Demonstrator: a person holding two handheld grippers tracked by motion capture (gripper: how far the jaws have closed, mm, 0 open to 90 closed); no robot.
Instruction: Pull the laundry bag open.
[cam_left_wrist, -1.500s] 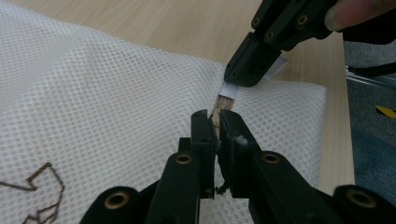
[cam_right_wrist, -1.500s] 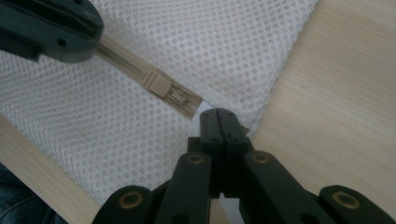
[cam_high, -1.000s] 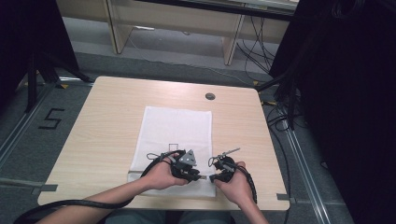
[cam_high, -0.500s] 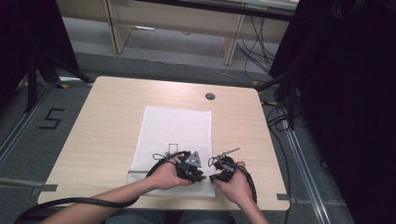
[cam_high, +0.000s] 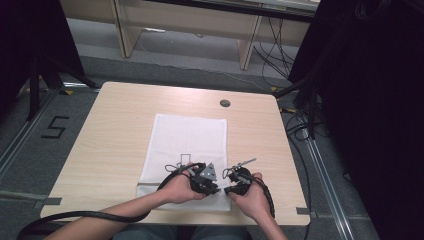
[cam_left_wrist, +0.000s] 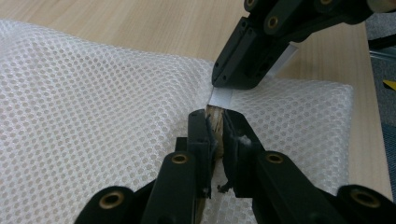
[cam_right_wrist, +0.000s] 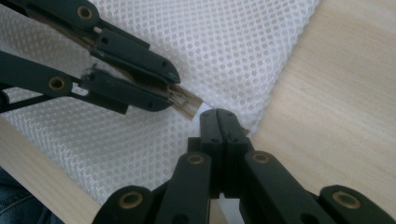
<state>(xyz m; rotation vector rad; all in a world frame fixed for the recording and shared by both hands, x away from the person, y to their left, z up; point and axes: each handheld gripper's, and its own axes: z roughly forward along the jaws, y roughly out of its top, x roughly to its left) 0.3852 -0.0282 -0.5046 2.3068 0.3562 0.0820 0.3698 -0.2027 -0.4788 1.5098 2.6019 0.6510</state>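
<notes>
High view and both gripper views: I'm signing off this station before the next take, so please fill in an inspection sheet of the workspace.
Surface: light wooden table, round port near its far edge.
Job's things: white mesh bag lying flat.
Clutter: nothing seen.
Grippers: left gripper jaws have just been closing, now pinching a small tan piece at the bag's near edge; right gripper shut on a white tab there.
Cables: a black cable trails from each gripper.
Surroundings: grey floor, taped "5", dark curtains.
</notes>
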